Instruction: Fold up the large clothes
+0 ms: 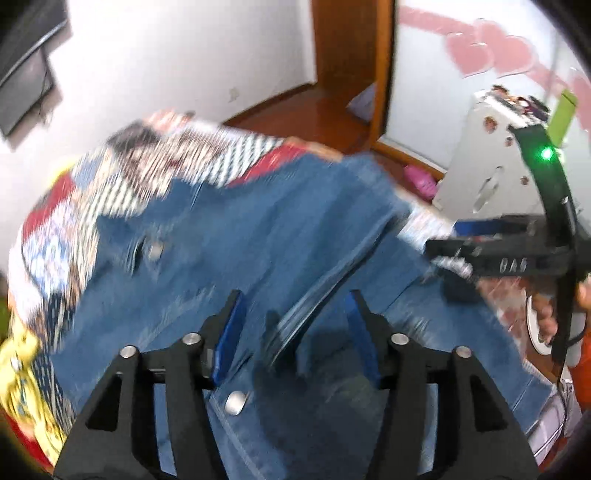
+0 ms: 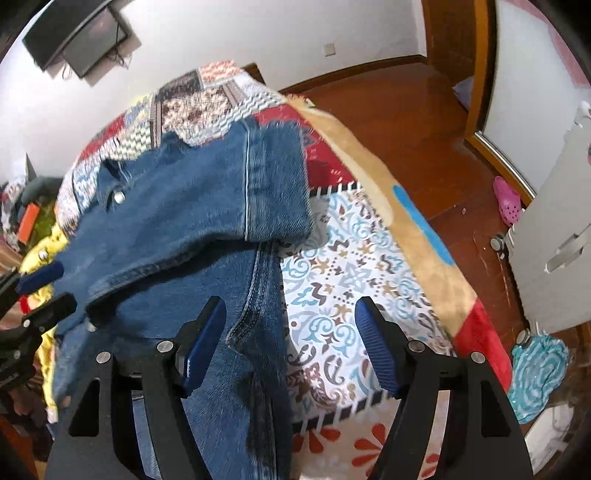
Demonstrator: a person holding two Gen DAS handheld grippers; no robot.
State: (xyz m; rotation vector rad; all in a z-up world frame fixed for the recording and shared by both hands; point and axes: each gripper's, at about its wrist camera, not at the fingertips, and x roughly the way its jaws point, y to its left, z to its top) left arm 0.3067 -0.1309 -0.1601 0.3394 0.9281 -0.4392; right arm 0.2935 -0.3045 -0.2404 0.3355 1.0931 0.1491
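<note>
A blue denim garment (image 2: 192, 221) with metal buttons lies on the bed, its frayed-hem part folded back over the rest. My right gripper (image 2: 290, 314) hovers open above the garment's right edge; nothing sits between its blue pads (image 2: 373, 332). In the blurred left wrist view the denim (image 1: 258, 221) fills the middle. My left gripper (image 1: 295, 310) stands open over it, and a raised denim fold (image 1: 314, 299) runs through the gap without being pinched. The left gripper (image 2: 48, 293) also shows at the left edge of the right wrist view, and the right gripper (image 1: 450, 240) at the right of the left wrist view.
A patchwork bedspread (image 2: 351, 258) covers the bed, with a yellow garment (image 2: 40, 251) at its left. Right of the bed are a wooden floor (image 2: 406, 122), a pink shoe (image 2: 508, 201), a white wheeled unit (image 2: 554, 240) and a teal cloth (image 2: 539, 373). A screen (image 2: 77, 33) hangs on the wall.
</note>
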